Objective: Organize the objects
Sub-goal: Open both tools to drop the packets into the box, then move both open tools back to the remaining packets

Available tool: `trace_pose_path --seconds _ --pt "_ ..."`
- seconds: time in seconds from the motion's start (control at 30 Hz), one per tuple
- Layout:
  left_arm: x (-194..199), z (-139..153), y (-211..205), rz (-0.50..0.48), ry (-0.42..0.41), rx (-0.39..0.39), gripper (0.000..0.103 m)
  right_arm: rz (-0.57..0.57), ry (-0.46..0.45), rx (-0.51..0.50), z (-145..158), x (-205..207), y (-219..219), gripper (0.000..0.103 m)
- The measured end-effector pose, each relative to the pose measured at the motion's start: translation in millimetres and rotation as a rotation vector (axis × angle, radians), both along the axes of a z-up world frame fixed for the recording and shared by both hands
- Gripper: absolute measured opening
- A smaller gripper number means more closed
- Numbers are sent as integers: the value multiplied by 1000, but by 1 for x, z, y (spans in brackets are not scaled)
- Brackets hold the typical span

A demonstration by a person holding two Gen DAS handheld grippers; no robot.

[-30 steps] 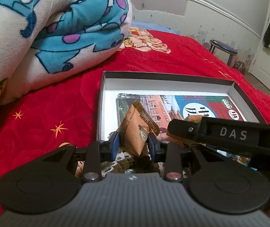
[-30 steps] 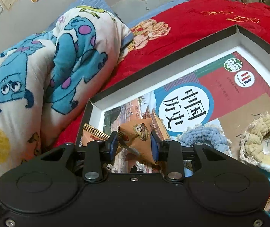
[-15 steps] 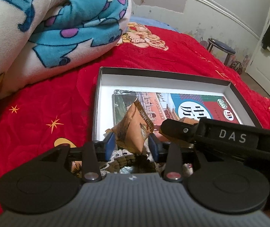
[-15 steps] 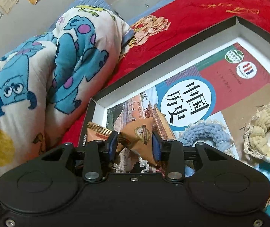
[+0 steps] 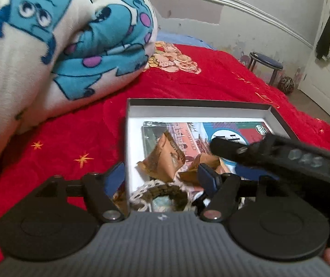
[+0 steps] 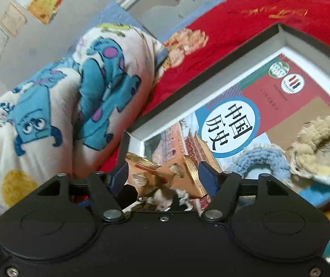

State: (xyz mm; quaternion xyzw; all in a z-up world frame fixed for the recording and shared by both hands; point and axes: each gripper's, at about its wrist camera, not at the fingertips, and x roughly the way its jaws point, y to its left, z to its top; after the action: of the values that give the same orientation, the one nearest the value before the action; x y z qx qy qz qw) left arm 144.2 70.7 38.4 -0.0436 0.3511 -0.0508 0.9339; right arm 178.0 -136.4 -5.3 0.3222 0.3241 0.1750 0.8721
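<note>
Snack packets [image 5: 162, 159] lay inside the box [image 5: 197, 107] on the textbook [image 6: 241, 120], released; both grippers' fingers [image 5: 116, 173] had just been opening, wide, holding nothing.

Both grippers' fingers [image 5: 205, 176] newly apart, snack packets [image 5: 162, 159] released.

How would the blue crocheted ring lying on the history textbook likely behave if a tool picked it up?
The blue crocheted ring is looped yarn with an open middle, so it would probably flop and squash rather than hold shape. It looks light for its size. Its fuzzy surface should resist slipping on the textbook cover, and lying flat it seems unlikely to roll.
</note>
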Motion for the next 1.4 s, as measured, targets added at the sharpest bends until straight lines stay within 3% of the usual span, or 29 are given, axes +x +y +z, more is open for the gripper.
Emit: trace_pose_path --seconds 0.13,0.27,0.47,0.57,0.77,0.9,1.23,1.4 --pt "-25 12 2 -15 -20 0 80 -35 -60 9 23 -32 -12 74" --pt "-62 17 -7 -48 -48 47 81 -81 -107 -114 36 -71 -17 81" --pt "-88 -8 -19 15 9 1 81 -137 -61 -182 16 -105 -27 81" --pt "-80 -21 -28 -1 51 7 79 -137 -33 -207 6 -103 -29 81" --pt "-73 -36 -33 65 46 41 72 -91 -14 -177 -7 -97 -26 81" --pt "-67 -37 -30 80 37 -3 64 -50 11 -183 -14 -93 -16 81" --pt "-62 -47 -30 89 76 -18 42 -28 36 -157 -21 -87 -10 80" --pt "-60 -48 -30 88 78 -15 39 -22 35 -161 -22 -86 -8 81"
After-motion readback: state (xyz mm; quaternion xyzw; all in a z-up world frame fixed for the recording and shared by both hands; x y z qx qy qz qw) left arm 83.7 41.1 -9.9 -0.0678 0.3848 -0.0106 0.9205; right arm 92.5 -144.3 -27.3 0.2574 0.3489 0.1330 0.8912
